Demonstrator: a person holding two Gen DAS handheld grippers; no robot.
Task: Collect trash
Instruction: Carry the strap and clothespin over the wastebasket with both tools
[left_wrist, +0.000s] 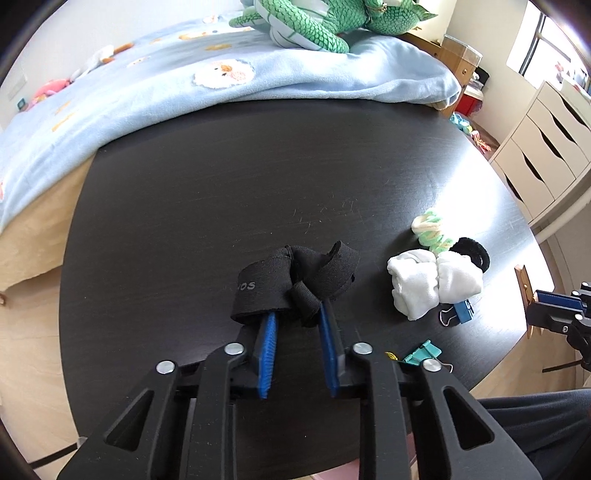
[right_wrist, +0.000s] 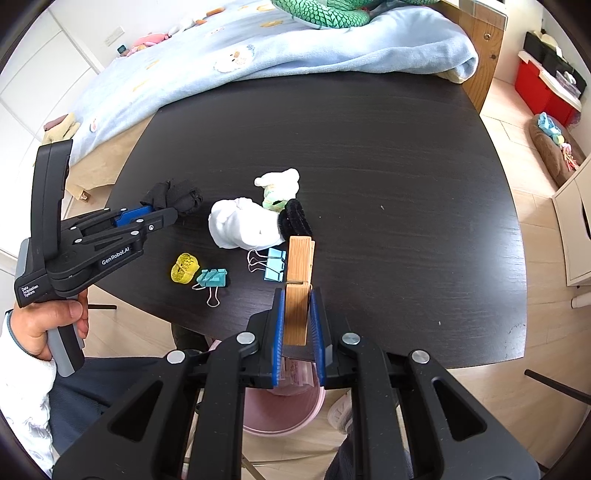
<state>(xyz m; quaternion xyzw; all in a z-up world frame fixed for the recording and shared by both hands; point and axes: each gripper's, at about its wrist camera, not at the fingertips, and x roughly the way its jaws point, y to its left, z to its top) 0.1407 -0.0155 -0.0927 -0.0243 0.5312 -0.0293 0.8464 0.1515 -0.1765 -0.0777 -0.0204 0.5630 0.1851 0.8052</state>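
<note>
My left gripper (left_wrist: 297, 314) is open, its fingers reaching under and around a knotted black strap (left_wrist: 295, 282) on the dark table (left_wrist: 258, 177); it also shows in the right wrist view (right_wrist: 177, 210) at the strap (right_wrist: 177, 195). My right gripper (right_wrist: 297, 295) is shut on a wooden clothespin (right_wrist: 299, 284), held above the table's near edge. A white sock bundle (right_wrist: 240, 223), a green-white rolled sock (right_wrist: 277, 184), a black fuzzy item (right_wrist: 295, 219), a blue binder clip (right_wrist: 273, 266), a teal binder clip (right_wrist: 212, 278) and a yellow crumpled item (right_wrist: 184, 267) lie on the table.
A pink bin (right_wrist: 284, 406) stands on the floor below the table's near edge, under my right gripper. A bed with a light blue blanket (left_wrist: 184, 92) and a green plush (left_wrist: 314, 22) borders the table's far side. White drawers (left_wrist: 535, 147) stand at right.
</note>
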